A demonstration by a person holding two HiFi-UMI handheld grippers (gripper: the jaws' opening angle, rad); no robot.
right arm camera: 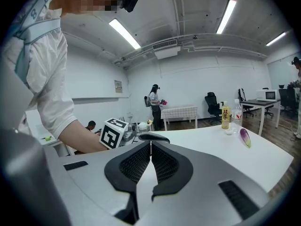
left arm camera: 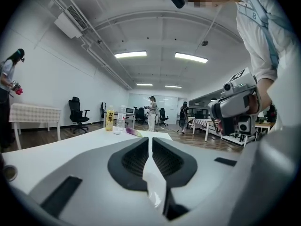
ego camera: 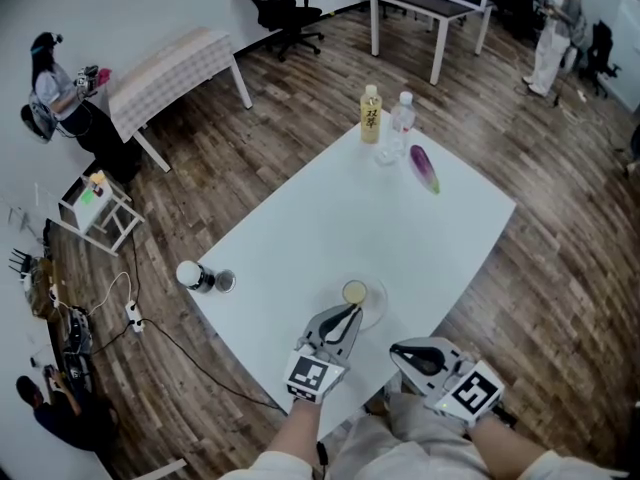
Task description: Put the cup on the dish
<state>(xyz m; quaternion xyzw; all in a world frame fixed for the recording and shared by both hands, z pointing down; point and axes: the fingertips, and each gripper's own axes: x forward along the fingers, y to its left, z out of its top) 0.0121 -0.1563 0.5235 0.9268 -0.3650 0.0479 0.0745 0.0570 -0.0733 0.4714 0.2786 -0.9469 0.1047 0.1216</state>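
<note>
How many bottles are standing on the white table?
2. A yellow bottle and a clear bottle stand side by side at the table's far corner. The dark container at its left corner is too small to identify.

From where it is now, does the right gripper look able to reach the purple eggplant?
Probably yes, with a long stretch. The table between the right gripper and the eggplant is bare; cup and dish sit aside. Its shut jaws must open first.
</note>
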